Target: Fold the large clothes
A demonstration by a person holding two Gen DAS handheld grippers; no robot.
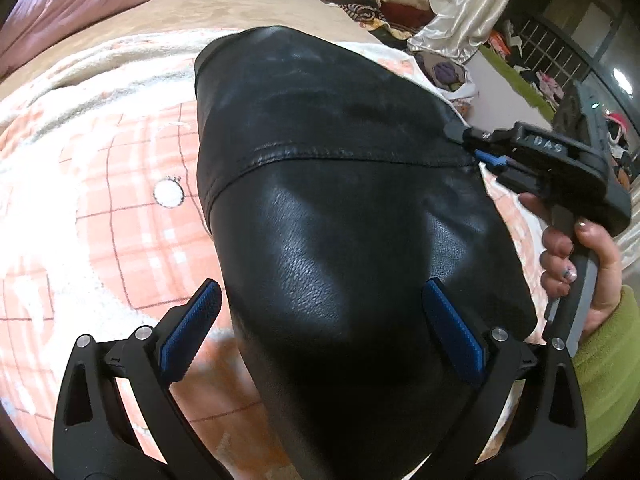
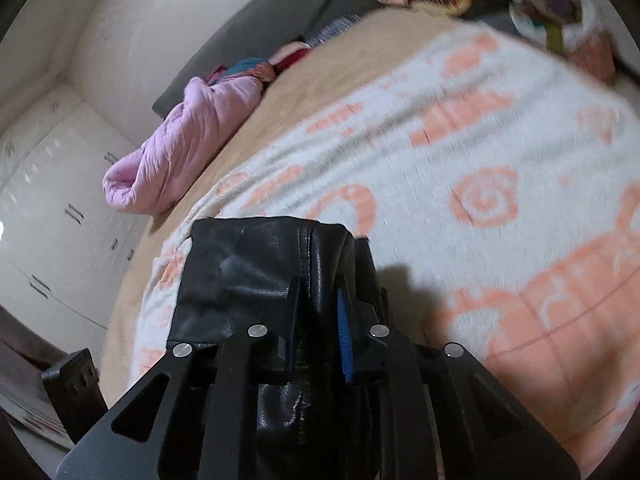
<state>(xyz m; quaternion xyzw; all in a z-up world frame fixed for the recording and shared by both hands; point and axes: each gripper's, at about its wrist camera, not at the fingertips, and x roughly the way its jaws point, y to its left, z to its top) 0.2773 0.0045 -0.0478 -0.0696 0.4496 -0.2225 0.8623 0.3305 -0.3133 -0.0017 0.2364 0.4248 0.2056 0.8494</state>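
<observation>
I see a glossy black leather garment (image 1: pixel 340 200) on a blanket (image 1: pixel 100 184) of white and peach checks and swirls. My tongs (image 1: pixel 320 336) are black with blue pads (image 1: pixel 454 332). A lilac quilted bundle (image 2: pixel 180 140) lies at the bed's far edge.

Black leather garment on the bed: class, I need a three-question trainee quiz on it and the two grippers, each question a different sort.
1. True or false: the left gripper is clamped on the black leather garment.
2. Which gripper pinches the garment's edge? A left, B right.
3. Fill in: the garment lies on a peach-and-white ____.

Key: 1 false, its fingers stand apart; 2 B; 3 blanket.
</observation>
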